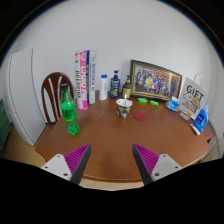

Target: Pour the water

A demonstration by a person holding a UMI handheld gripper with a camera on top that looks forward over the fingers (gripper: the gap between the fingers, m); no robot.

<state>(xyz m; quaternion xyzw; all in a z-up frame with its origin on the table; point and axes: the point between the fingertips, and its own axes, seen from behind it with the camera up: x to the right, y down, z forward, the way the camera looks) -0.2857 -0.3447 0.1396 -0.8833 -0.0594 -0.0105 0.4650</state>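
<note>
A green bottle (68,108) stands upright on the round brown table (110,140), beyond my left finger. A patterned paper cup (124,107) stands near the table's middle, farther back. My gripper (111,160) is open and empty, its two pink-padded fingers (77,157) spread wide over the table's near edge. Nothing is between them.
At the table's back stand books (81,75), a white bottle (103,87), a dark bottle (115,84), a framed picture (155,79) and a gift bag (191,96). A pink coaster (140,116) lies right of the cup. A wooden chair (55,95) stands at the left.
</note>
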